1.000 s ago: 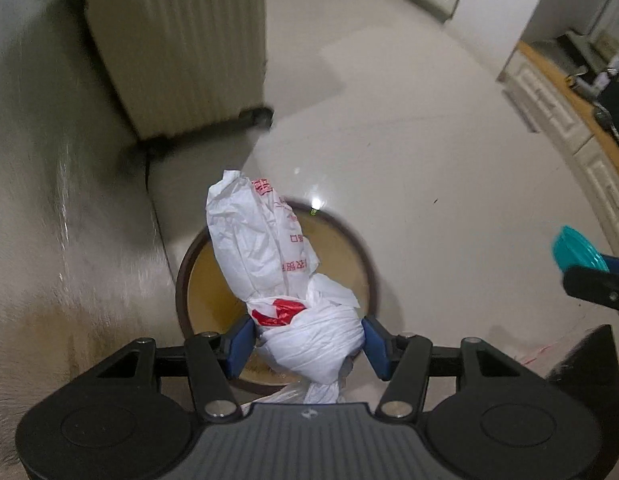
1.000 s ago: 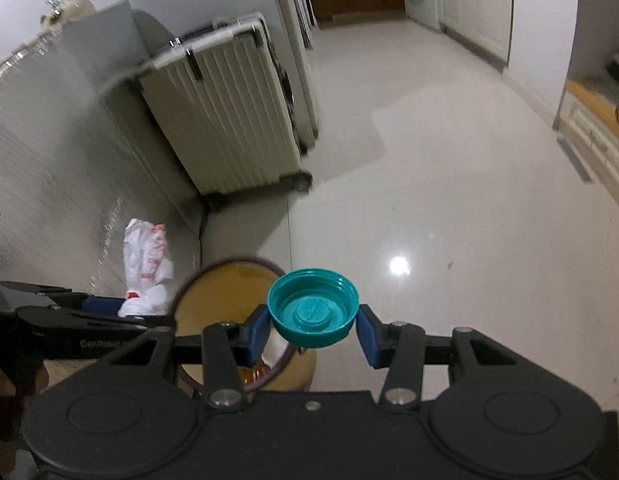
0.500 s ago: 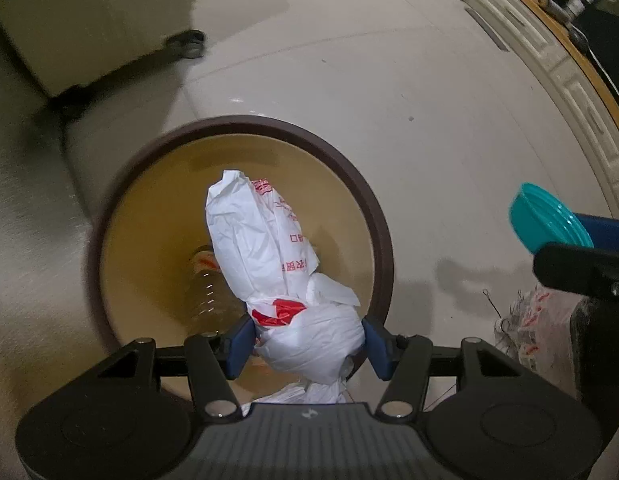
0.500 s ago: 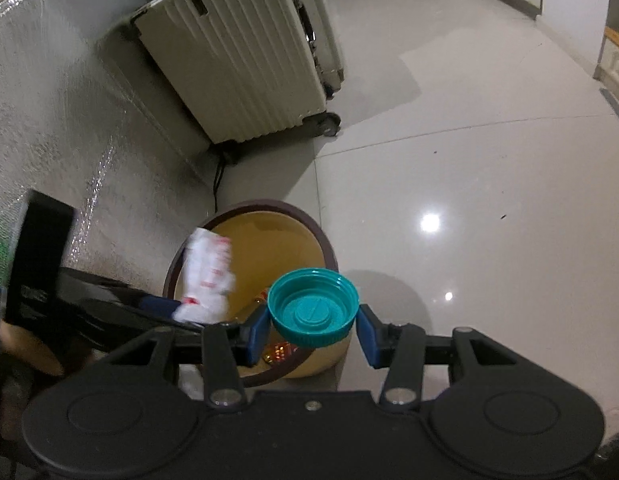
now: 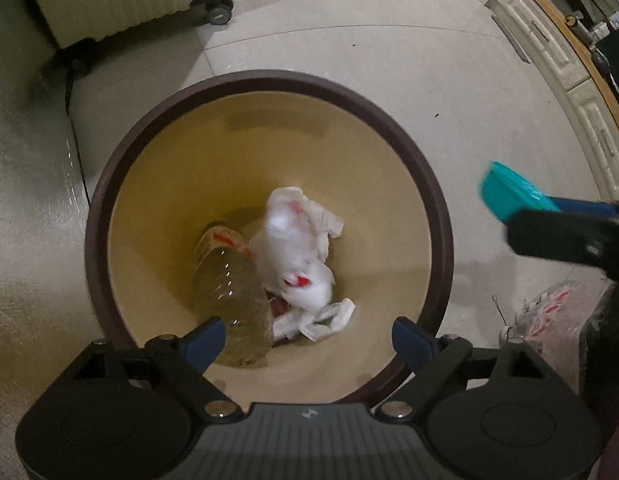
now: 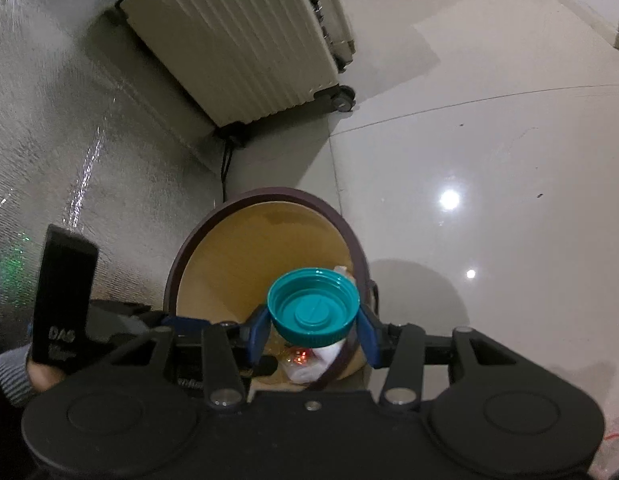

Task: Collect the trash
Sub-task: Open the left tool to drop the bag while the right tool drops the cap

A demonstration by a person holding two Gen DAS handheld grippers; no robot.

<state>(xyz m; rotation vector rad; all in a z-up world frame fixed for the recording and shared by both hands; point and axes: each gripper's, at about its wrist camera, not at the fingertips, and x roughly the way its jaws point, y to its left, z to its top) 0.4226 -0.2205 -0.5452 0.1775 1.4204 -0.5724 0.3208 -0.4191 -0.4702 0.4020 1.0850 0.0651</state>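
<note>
A round bin with a dark brown rim (image 5: 437, 184) and tan inside stands on the floor; it also shows in the right wrist view (image 6: 197, 240). A white plastic bag with red print (image 5: 297, 252) lies at its bottom beside a clear plastic bottle (image 5: 229, 284). My left gripper (image 5: 309, 340) is open and empty above the bin's near side. My right gripper (image 6: 311, 332) is shut on a teal lid (image 6: 313, 308), held over the bin's right rim. The lid also shows in the left wrist view (image 5: 509, 196).
A cream ribbed suitcase on wheels (image 6: 245, 40) stands behind the bin, with a black cord (image 6: 225, 168) on the floor. A silvery textured wall (image 6: 49, 120) runs along the left. A clear bag with red print (image 5: 549, 312) lies right of the bin. Cabinets (image 5: 569, 72) stand far right.
My left gripper has opened and the white bag has dropped into the bin. My right gripper has carried the teal lid over the bin's rim.
</note>
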